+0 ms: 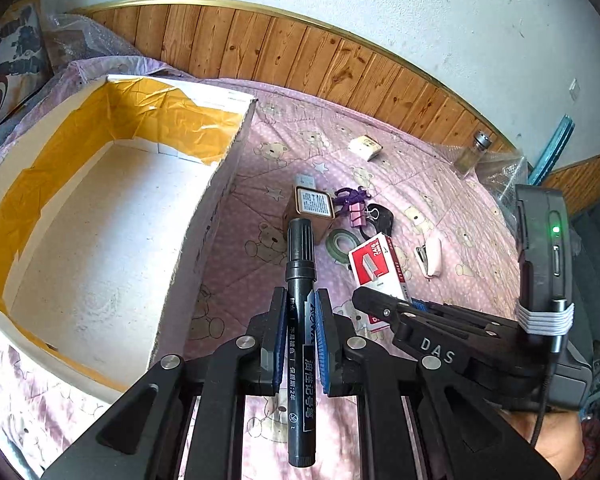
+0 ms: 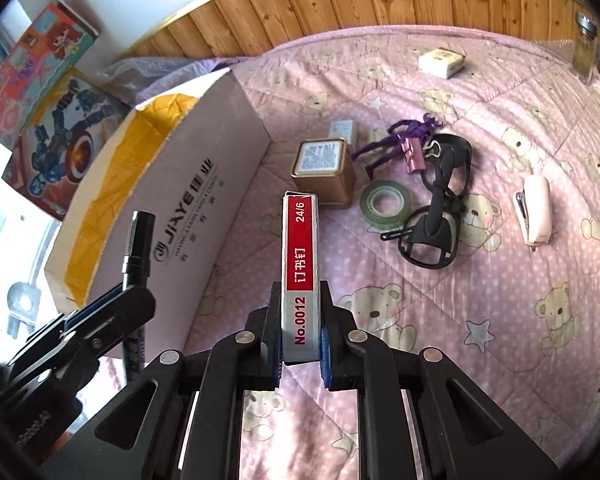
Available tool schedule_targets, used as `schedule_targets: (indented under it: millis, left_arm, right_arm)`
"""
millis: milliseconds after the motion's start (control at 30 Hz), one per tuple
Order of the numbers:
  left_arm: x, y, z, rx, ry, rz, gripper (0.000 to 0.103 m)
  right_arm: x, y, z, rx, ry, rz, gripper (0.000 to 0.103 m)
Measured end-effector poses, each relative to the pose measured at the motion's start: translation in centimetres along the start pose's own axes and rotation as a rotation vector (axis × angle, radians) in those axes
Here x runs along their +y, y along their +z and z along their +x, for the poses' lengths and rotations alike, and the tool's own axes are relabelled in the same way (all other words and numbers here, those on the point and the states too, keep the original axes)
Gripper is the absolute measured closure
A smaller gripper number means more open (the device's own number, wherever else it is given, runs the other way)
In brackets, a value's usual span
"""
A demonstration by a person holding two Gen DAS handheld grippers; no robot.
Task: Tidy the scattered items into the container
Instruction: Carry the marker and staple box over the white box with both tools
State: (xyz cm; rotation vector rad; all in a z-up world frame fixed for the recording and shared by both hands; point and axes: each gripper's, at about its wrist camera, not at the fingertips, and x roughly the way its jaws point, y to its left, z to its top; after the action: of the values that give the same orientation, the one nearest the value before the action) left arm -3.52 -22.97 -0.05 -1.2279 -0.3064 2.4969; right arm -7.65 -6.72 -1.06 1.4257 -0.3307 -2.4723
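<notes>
Gripping a marker (image 1: 300, 276) — right hand-held gripper (image 2: 300, 320) clamps staple box (image 2: 301, 264).

I see a pink teddy-bear quilt (image 2: 480, 280), wood-panelled wainscot (image 1: 300, 56) with gold trim, white plaster wall (image 1: 420, 8), daylight.

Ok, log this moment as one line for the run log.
left gripper: shut on marker | right gripper: shut on staple box | cardboard box: nothing inside yet | rest on bedspread

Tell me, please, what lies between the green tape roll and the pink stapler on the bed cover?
The black glasses lie between the tape roll and the stapler, plainest in the right wrist view.
</notes>
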Motion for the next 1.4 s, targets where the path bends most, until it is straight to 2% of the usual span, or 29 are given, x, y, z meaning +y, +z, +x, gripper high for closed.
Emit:
schedule_targets:
  millis: [167,400,800,1067,1400]
  left_arm:
    - [0.5,1.2,-1.4,-0.029,0.008,-0.015,0.089]
    - [2.2,3.8,-4.2,-0.104,-0.019,-0.053,0.089]
    - [6.9,7.7,-5.7,-0.166,0.014,-0.153,0.089]
    - [10.4,9.5,-5.1,-0.137,0.038,-0.252,0.089]
    - [13.4,12.4,-1.6,-0.047,0.102,-0.294,0.089]
  right_arm:
    - [3.6,0.9,-1.9,-0.044,0.043,-0.048,0.088]
    - [8.2,2.2,-3.7,-0.078,0.074,-0.142,0.088]
    - [12.3,5.4,-3.7,-0.098,0.154,-0.203,0.088]
    - [14.5,7.9,-1.5,-0.067,0.2,-0.229,0.088]
    - [16.0,11.0,3.6,0.007,0.194,-0.269,0.088]
